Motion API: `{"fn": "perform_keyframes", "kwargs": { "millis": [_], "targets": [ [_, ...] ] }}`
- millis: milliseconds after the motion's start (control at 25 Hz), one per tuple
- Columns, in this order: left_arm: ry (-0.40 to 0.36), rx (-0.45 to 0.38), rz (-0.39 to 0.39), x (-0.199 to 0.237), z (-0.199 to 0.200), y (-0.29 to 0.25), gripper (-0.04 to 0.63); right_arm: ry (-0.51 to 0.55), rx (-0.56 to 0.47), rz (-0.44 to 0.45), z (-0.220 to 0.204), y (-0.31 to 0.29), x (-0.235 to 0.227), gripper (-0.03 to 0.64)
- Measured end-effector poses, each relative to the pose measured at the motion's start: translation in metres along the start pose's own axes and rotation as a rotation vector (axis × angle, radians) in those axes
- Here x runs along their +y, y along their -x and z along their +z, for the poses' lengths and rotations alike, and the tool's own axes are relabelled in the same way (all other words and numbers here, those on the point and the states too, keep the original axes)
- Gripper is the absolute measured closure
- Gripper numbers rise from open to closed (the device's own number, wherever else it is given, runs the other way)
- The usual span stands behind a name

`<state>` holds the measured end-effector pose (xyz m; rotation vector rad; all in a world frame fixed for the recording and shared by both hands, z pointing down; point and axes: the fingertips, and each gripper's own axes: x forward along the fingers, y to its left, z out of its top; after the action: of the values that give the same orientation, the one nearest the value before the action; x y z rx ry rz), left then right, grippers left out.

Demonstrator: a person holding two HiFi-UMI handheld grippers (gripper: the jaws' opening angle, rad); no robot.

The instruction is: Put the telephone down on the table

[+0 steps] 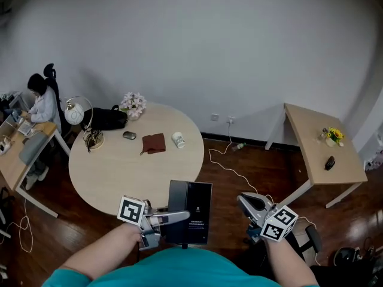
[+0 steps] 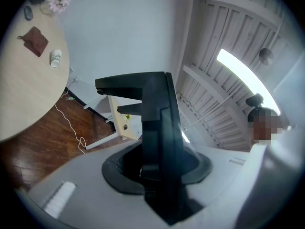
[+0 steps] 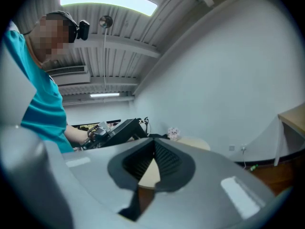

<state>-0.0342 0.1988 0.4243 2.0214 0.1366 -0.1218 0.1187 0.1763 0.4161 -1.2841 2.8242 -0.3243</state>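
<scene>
The telephone is a flat black desk set, held in the air just off the near edge of the round table. My left gripper is shut on its left side. In the left gripper view the telephone stands upright between the jaws and fills the middle of the picture. My right gripper hangs to the right of the telephone, apart from it, jaws together and empty. In the right gripper view its tips meet, and the telephone shows to the left beyond them.
On the round table lie a brown cloth, a white cup, a mouse, a black bag, flowers and a lamp. A rectangular table stands right. A white cable trails on the floor. A person sits far left.
</scene>
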Motion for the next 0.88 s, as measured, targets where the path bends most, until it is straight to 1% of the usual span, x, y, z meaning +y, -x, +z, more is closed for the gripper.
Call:
{"fn": "perform_keyframes", "kwargs": {
  "millis": [160, 280, 320, 400, 480, 600, 720, 880],
  "targets": [
    [-0.003, -0.055, 0.010, -0.014, -0.032, -0.002, 0.425, 0.004, 0.033, 0.055, -0.017, 0.019, 0.018, 0.615],
    [-0.014, -0.067, 0.060, -0.015, -0.053, 0.008, 0.425, -0.015, 0.048, 0.070, -0.031, 0.024, 0.032, 0.615],
    [-0.009, -0.071, 0.064, -0.016, -0.059, 0.013, 0.425, -0.020, 0.049, 0.074, -0.034, 0.024, 0.038, 0.615],
    [0.019, -0.086, 0.043, -0.022, -0.066, 0.025, 0.425, -0.023, 0.053, 0.080, -0.040, 0.018, 0.052, 0.615],
    [0.032, -0.098, 0.037, -0.024, -0.068, 0.044, 0.425, -0.018, 0.060, 0.083, -0.045, 0.009, 0.069, 0.615],
    [0.020, -0.097, 0.020, -0.028, -0.063, 0.081, 0.425, -0.009, 0.056, 0.063, -0.048, -0.012, 0.093, 0.615],
    [0.022, -0.072, 0.018, -0.032, -0.057, 0.127, 0.425, -0.003, 0.035, 0.029, -0.046, -0.044, 0.118, 0.615],
    [0.014, -0.030, 0.044, -0.035, -0.042, 0.192, 0.425, -0.016, 0.014, 0.004, -0.048, -0.094, 0.151, 0.615]
  ]
}}
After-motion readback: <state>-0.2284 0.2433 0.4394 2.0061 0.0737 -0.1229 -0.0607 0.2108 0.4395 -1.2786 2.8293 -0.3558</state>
